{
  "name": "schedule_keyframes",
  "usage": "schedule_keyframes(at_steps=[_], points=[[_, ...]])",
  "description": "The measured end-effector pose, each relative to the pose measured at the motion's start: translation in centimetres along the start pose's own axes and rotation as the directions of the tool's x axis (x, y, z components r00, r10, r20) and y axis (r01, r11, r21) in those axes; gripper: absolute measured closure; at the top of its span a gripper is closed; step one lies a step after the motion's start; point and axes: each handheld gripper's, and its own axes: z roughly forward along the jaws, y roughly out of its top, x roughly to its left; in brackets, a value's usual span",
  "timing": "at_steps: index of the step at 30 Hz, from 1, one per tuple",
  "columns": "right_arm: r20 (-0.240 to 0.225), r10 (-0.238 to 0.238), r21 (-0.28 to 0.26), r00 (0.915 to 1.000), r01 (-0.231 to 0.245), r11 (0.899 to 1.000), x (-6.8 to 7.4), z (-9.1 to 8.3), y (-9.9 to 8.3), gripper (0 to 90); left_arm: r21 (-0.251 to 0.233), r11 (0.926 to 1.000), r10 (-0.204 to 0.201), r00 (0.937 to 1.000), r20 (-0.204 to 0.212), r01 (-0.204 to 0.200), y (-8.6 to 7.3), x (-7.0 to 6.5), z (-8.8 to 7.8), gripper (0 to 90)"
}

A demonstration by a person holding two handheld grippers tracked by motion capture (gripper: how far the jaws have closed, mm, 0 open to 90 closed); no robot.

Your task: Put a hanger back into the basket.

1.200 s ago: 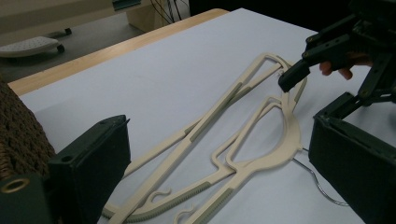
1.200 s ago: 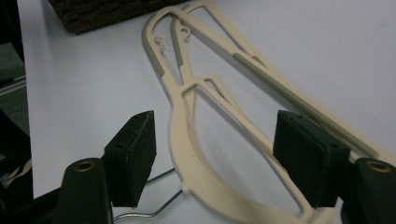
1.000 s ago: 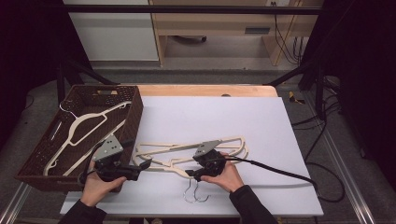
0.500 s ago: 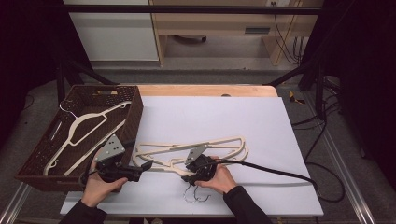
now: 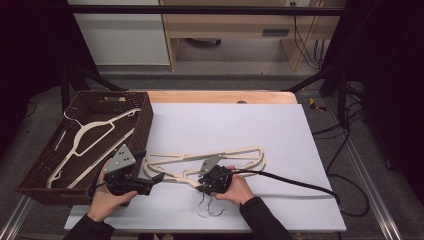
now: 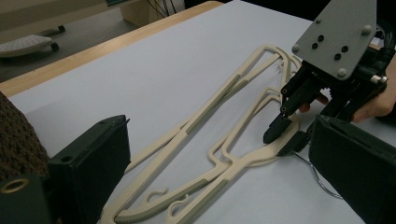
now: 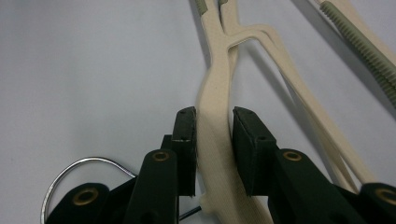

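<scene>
Right gripper (image 5: 202, 187) in the high view: sits at the neck of the cream hangers (image 5: 210, 162) lying on the white table top (image 5: 260, 130), near the front edge, jaws just closed in, hanger neck between them; metal hooks (image 5: 207, 210) stick out toward the person, just in front of the right hand (image 5: 237, 189). Left gripper (image 5: 152, 181) held by the left hand (image 5: 107, 197) just beside the brown wicker basket (image 5: 145, 120), tips near the hangers' left end, not touching. Basket holds 1 more white hanger (image 5: 90, 137). Left gripper view: its 2 black jaws stand wide apart, nothing between them, the hangers (image 6: 210, 135) flat on the table top ahead; farther off the right gripper (image 6: 285, 140) has its tips down on the hanger neck, grey plate on top. Right gripper view: right gripper (image 7: 214, 140) pinched on the neck of 1 cream hanger (image 7: 217, 93), left pad against it, right pad close or touching, can't tell for sure; a wire hook (image 7: 79, 172) curves out at lower left, a 2nd hanger's arms run off to the upper right.
</scene>
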Motion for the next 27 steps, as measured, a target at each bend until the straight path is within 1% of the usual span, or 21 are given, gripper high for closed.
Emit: schedule_keyframes(at_steps=[2,3,4,6,7,8,9,10,11,12,13,14,16,17,19,20,21,23,24,26,27], points=[[-0.015,-0.001,0.004,0.9999,0.001,1.000,-0.2,-0.3,0.1,71.3,0.003,1.0000,0.004,1.0000,-0.001,-0.004,0.0,0.0,0.0,5.1],[-0.020,0.012,-0.003,0.9997,-0.012,1.000,-0.2,-0.4,0.2,71.3,0.004,1.0000,0.006,1.0000,0.001,-0.006,0.0,-0.1,0.1,5.1],[-0.029,0.012,0.001,0.9995,-0.012,1.000,-0.3,-0.6,0.2,71.4,0.006,1.0000,0.006,1.0000,0.003,-0.006,0.0,-0.1,0.1,5.1],[-0.034,0.023,-0.014,0.9992,-0.024,1.000,-0.3,-0.8,0.4,71.5,0.010,0.9999,0.010,0.9999,0.006,-0.010,0.0,-0.1,0.1,5.2],[-0.046,0.015,-0.012,0.9988,-0.016,1.000,-0.4,-0.9,0.4,71.5,0.013,0.9998,0.012,0.9999,0.008,-0.012,0.0,-0.1,0.2,5.2],[-0.051,0.035,-0.012,0.9981,-0.035,0.999,-0.4,-1.1,0.5,71.6,0.016,0.9998,0.013,0.9999,0.010,-0.013,0.0,-0.2,0.2,5.2],[-0.056,0.029,-0.011,0.9980,-0.030,0.999,-0.5,-1.2,0.5,71.5,0.020,0.9997,0.015,0.9998,0.011,-0.016,0.0,-0.2,0.3,5.2],[-0.056,0.035,-0.014,0.9978,-0.036,0.999,-0.5,-1.2,0.6,71.6,0.027,0.9994,0.018,0.9997,0.016,-0.019,0.0,-0.2,0.4,5.2],[-0.059,0.026,-0.010,0.9979,-0.027,1.000,-0.6,-1.3,0.6,71.6,0.036,0.9991,0.023,0.9996,0.018,-0.023,-0.1,-0.3,0.6,5.2],[-0.060,0.040,-0.015,0.9974,-0.041,0.999,-0.6,-1.3,0.6,71.6,0.044,0.9986,0.028,0.9994,0.022,-0.029,-0.1,-0.4,0.7,5.2],[-0.063,0.041,-0.010,0.9972,-0.041,0.999,-0.6,-1.4,0.7,71.6,0.053,0.9979,0.036,0.9991,0.025,-0.037,-0.1,-0.5,0.9,5.2],[-0.067,0.037,-0.007,0.9970,-0.038,0.999,-0.6,-1.4,0.6,71.6,0.063,0.9969,0.045,0.9986,0.029,-0.047,-0.2,-0.6,1.0,5.2],[-0.061,0.036,0.003,0.9975,-0.036,0.999,-0.5,-1.0,0.5,71.6,0.075,0.9955,0.056,0.9979,0.035,-0.058,-0.2,-0.9,1.3,5.2],[-0.058,0.033,0.018,0.9978,-0.032,0.999,-0.5,-0.8,0.4,71.6,0.079,0.9949,0.060,0.9974,0.039,-0.063,-0.2,-1.0,1.3,5.2],[-0.063,0.030,0.034,0.9976,-0.028,0.999,-0.5,-0.3,0.2,71.8,0.080,0.9945,0.065,0.9969,0.043,-0.068,-0.2,-1.2,1.4,5.3],[-0.060,0.047,0.037,0.9971,-0.045,0.998,-0.5,-0.1,0.1,71.7,0.079,0.9943,0.068,0.9967,0.045,-0.071,-0.2,-1.2,1.4,5.4],[-0.071,0.058,0.039,0.9958,-0.055,0.998,-0.5,-0.1,0.1,71.7,0.078,0.9943,0.069,0.9966,0.046,-0.072,-0.2,-1.2,1.4,5.4],[-0.063,0.072,0.039,0.9954,-0.069,0.997,-0.5,-0.2,0.2,71.8,0.080,0.9943,0.066,0.9967,0.047,-0.070,-0.2,-1.2,1.4,5.5],[-0.075,0.066,0.040,0.9950,-0.064,0.997,-0.6,-0.3,0.2,71.9,0.082,0.9941,0.067,0.9966,0.048,-0.071,-0.2,-1.2,1.5,5.4],[-0.071,0.076,0.033,0.9946,-0.074,0.997,-0.6,-0.4,0.3,72.0,0.089,0.9934,0.069,0.9964,0.049,-0.073,-0.3,-1.3,1.6,5.5],[-0.080,0.076,0.030,0.9938,-0.074,0.997,-0.6,-0.5,0.3,72.0,0.091,0.9930,0.071,0.9962,0.052,-0.075,-0.3,-1.4,1.7,5.5]])
